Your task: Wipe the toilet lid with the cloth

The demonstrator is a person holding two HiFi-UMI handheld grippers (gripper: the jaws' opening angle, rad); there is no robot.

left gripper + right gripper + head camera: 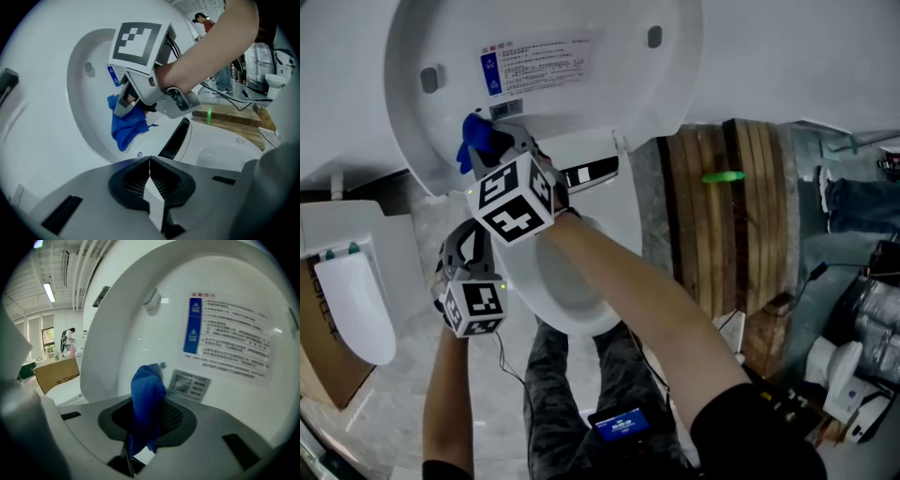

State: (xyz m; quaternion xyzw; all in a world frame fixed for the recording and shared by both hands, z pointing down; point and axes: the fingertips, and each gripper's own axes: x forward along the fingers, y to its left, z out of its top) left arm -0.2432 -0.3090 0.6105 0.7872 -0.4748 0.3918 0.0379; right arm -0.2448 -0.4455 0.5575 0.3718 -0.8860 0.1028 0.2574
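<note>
Right tongs (pixel 140 437) gripped crumpled blue cloth (pixel 146 394) at 8 o'clock of raised white plastic toilet lid (pixel 581 103). Left tongs (pixel 150 185) were clamped together, empty. Risk: rubbing could drag cloth from pinch.

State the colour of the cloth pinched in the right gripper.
Blue: the crumpled fabric cloth shows best in the right gripper view.
</note>
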